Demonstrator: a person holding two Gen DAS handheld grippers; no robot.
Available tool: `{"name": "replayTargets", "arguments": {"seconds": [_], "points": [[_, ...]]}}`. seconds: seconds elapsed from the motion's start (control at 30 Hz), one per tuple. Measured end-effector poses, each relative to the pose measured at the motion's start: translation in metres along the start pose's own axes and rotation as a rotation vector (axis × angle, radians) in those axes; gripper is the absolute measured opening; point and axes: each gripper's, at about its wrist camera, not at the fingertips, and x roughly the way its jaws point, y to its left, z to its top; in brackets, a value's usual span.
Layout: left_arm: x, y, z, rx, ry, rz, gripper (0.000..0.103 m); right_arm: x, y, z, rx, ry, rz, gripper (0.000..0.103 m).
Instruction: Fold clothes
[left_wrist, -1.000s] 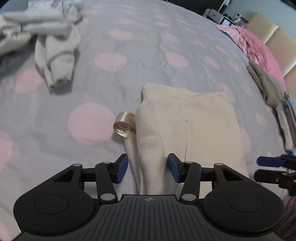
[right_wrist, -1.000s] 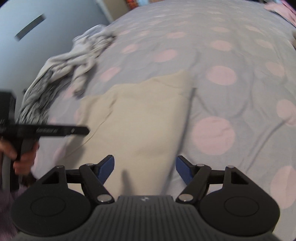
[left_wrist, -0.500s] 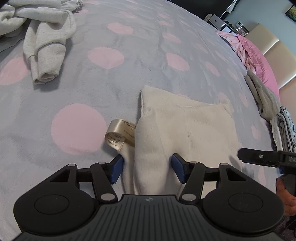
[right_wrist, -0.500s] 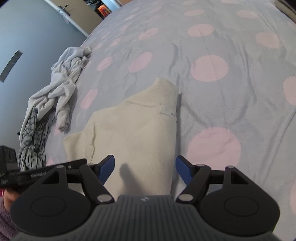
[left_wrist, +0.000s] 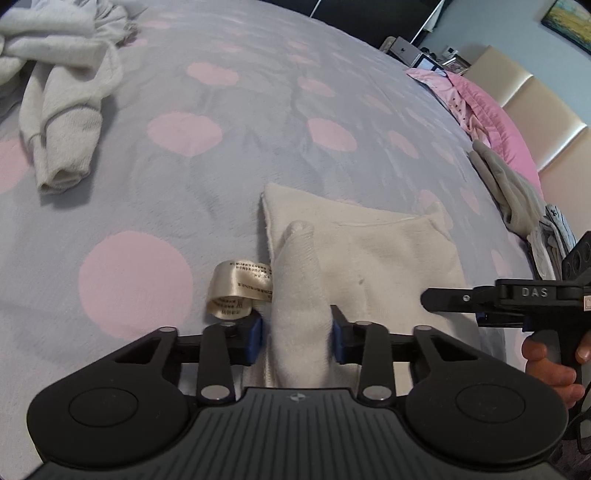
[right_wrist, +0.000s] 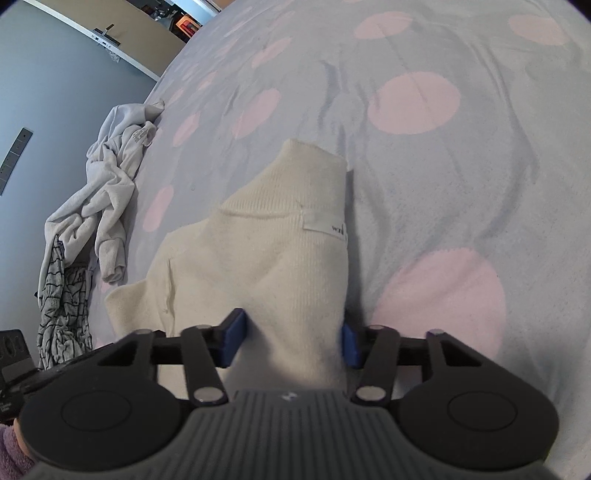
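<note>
A cream knit sweater (left_wrist: 388, 251) lies folded on the lilac bed cover with pink dots (left_wrist: 258, 129). My left gripper (left_wrist: 295, 341) is at its near left edge. The jaws are closing and the blue pads pinch a raised ridge of the knit. A curled satin care label (left_wrist: 236, 288) sticks out just left of them. In the right wrist view the sweater (right_wrist: 266, 240) shows its collar end and a small white brand tag (right_wrist: 325, 230). My right gripper (right_wrist: 291, 341) is closing on the bulged near edge, pads against the fabric.
A heap of pale grey garments (left_wrist: 62, 110) lies at the far left, also seen as a heap (right_wrist: 107, 195) beside a grey patterned piece (right_wrist: 62, 306). Folded clothes (left_wrist: 517, 195), a pink pillow (left_wrist: 491, 110) and a beige headboard (left_wrist: 546, 122) stand right. A hand (left_wrist: 546, 365) grips the right tool.
Both grippers came down onto the sweater and their jaws narrowed. The knit now stands up as a ridge between the left pads. The right view rolled and moved closer to the collar.
</note>
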Motion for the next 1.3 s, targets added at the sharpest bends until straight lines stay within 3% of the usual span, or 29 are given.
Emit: {"name": "replayTargets", "arguments": {"seconds": [0.13, 0.2, 0.37, 0.67, 0.97, 1.3], "points": [[-0.005, -0.008, -0.002, 0.044, -0.022, 0.019, 0.022, -0.008, 0.003, -0.002, -0.007, -0.028, 0.015, 0.025], [-0.01, -0.014, -0.003, 0.072, -0.036, 0.029, 0.022, -0.014, 0.006, -0.003, -0.01, -0.044, 0.029, 0.021], [-0.025, -0.022, -0.003, 0.086, -0.085, 0.032, 0.021, -0.035, 0.019, -0.007, -0.051, -0.105, 0.052, 0.018], [-0.072, -0.079, 0.011, 0.201, -0.274, 0.015, 0.021, -0.114, 0.04, -0.02, -0.14, -0.315, 0.078, 0.018], [-0.077, -0.179, 0.044, 0.4, -0.308, -0.099, 0.021, -0.218, 0.027, -0.038, -0.109, -0.506, -0.032, 0.018], [-0.056, -0.362, 0.107, 0.696, -0.324, -0.315, 0.021, -0.352, -0.033, -0.031, 0.125, -0.803, -0.115, 0.018]]}}
